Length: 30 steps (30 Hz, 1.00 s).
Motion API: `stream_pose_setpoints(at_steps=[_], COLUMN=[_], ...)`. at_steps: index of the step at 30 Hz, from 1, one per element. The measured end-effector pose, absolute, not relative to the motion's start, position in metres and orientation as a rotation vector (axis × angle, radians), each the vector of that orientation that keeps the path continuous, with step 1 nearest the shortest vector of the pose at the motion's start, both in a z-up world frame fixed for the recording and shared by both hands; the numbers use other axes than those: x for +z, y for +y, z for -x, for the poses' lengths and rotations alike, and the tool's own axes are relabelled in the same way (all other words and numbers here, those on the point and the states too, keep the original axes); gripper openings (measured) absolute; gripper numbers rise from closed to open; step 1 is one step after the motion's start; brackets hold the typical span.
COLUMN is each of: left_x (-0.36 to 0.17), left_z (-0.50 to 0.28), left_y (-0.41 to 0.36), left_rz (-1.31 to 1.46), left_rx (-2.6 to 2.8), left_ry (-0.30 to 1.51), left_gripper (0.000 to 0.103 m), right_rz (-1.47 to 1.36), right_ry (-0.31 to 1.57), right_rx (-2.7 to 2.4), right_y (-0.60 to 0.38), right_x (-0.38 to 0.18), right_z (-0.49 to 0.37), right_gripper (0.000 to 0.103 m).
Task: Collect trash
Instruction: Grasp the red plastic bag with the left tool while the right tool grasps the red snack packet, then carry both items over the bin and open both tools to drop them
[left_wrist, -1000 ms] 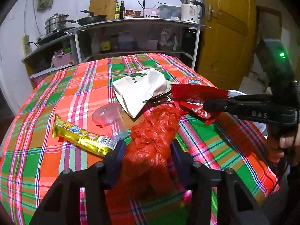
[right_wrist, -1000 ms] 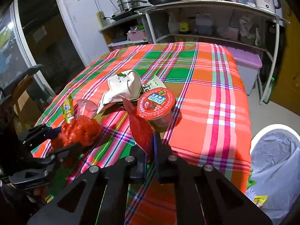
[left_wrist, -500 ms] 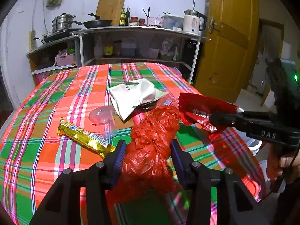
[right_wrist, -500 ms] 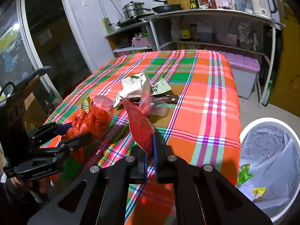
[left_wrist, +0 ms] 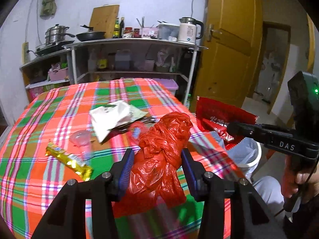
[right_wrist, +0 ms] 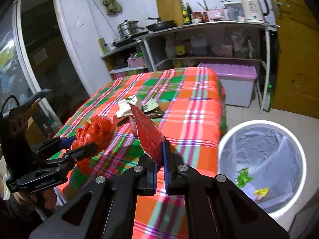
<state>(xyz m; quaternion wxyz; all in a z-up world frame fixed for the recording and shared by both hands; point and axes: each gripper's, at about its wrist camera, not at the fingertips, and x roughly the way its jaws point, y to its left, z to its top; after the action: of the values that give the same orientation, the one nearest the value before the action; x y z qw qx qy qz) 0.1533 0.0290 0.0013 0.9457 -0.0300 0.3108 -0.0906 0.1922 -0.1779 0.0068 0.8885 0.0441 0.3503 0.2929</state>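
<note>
Trash is being gripped in both tools above the plaid tablecloth [left_wrist: 59, 109]: the left gripper [left_wrist: 155, 165] is squeezing a knotted orange plastic bag [left_wrist: 165, 139] between its blue pads, and the right gripper [right_wrist: 159, 165] is pinching a red snack wrapper [right_wrist: 149, 133] with jaws nearly touching. "DAS" is showing in white on the right tool's side; "GenRobot.AI" on the left's. The wrapper is carrying white characters too blurred to read. At ten o'clock from the left gripper, a gold candy-bar wrapper [left_wrist: 68, 160], a clear plastic cup [left_wrist: 81, 139] and a white crumpled packet [left_wrist: 111, 117] are lying on the cloth. At three o'clock from the right gripper, a white lined bin [right_wrist: 263, 123] is standing on the floor.
</note>
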Motion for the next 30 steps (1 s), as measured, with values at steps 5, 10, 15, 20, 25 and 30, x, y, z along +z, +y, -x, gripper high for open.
stream_pose_setpoints(at_steps=[5,10,15,20,25,30], left_x=[0.007,0.011,0.012,0.010,0.005,-0.002], left_z=[-0.158,-0.167,-0.179,-0.194,-0.209,-0.224], left_y=[0.005,-0.018,-0.043,-0.071,-0.096,-0.120], left_rz=[0.055,0.045,0.033,0.028,0.015,0.004], left_rx=[-0.237,-0.288,-0.340,-0.397,-0.440,-0.472], left_ry=[0.625,0.617,0.614,0.617,0.630,0.648], left_gripper=[0.048,0.048,0.048,0.048,0.048,0.048], right_rz=[-0.117,-0.144,-0.170,-0.194,-0.214,-0.231], right_ry=[0.716,0.713,0.709,0.711,0.725,0.744], right_rx=[0.557,0.498,0.438,0.384,0.345,0.311], right_y=[-0.205,-0.232,-0.257,-0.281,-0.300,-0.315], right_x=[0.009,0.008,0.006,0.003,-0.003,-0.011], right_z=[-0.187,-0.185,-0.186,-0.187,-0.190,-0.195], right_gripper=[0.005,0.005,0.005,0.005,0.005,0.005])
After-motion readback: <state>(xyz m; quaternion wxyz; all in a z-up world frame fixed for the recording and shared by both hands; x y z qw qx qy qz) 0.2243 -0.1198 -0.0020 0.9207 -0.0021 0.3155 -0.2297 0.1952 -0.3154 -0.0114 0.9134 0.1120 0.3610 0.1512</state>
